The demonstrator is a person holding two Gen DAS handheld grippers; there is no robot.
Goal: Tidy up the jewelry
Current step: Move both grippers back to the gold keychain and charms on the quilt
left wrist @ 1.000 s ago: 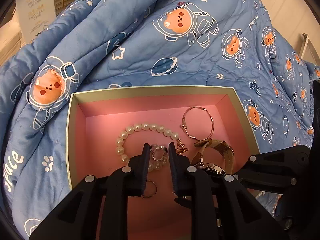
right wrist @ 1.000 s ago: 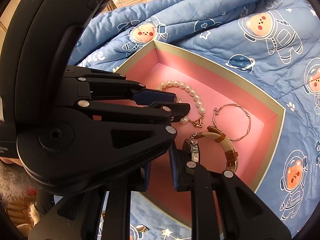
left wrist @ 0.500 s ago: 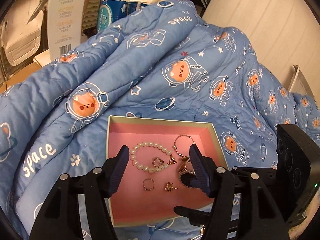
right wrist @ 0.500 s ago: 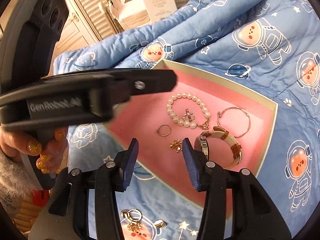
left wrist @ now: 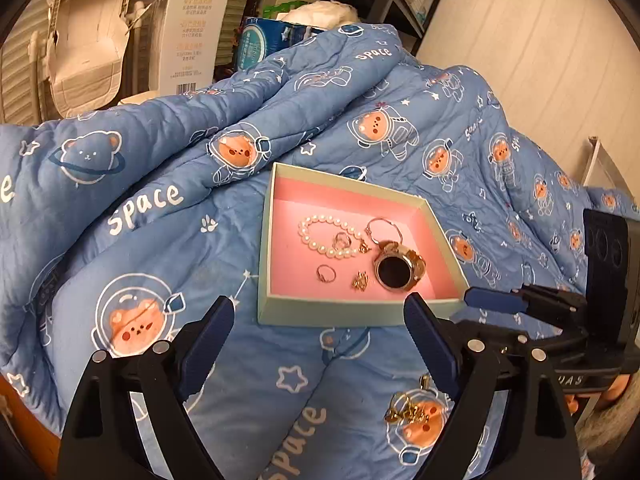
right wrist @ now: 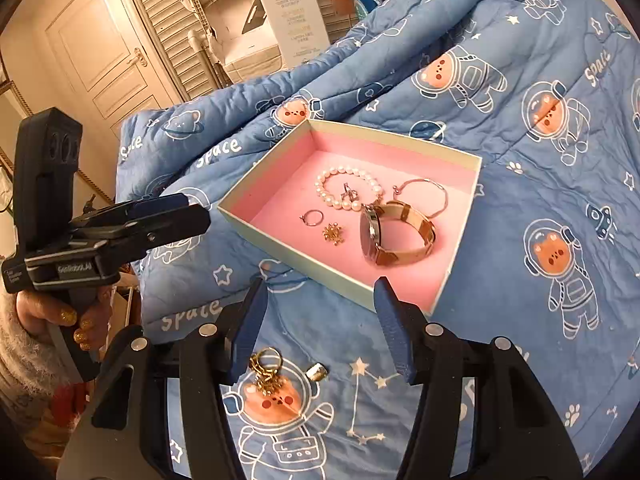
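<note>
A pink-lined box [left wrist: 340, 312] [right wrist: 276, 250] lies on the blue quilt. In it are a pearl bracelet [left wrist: 320, 236] [right wrist: 326, 192], a thin bangle [left wrist: 384, 226] [right wrist: 430, 196], a watch [left wrist: 400, 270] [right wrist: 394, 236], a silver ring [left wrist: 325, 273] [right wrist: 312, 217], a gold charm [left wrist: 360, 281] [right wrist: 333, 234] and a clip ring [left wrist: 342, 240] [right wrist: 349, 193]. A gold chain piece [left wrist: 408, 408] [right wrist: 266, 372] and a small gold ring [right wrist: 317, 371] lie on the quilt in front of the box. My left gripper [left wrist: 318, 332] [right wrist: 176, 216] is open and empty. My right gripper [right wrist: 320, 320] [left wrist: 496, 302] is open and empty.
The crumpled blue quilt [left wrist: 160, 200] rises behind the box. A tall white carton [left wrist: 188, 28] [right wrist: 292, 12] and a shelf stand at the back. A white door [right wrist: 104, 52] is at far left in the right wrist view.
Both grippers have opened and pulled back and up from the box. The left let go of the clip ring, which now lies on the pearl bracelet.
</note>
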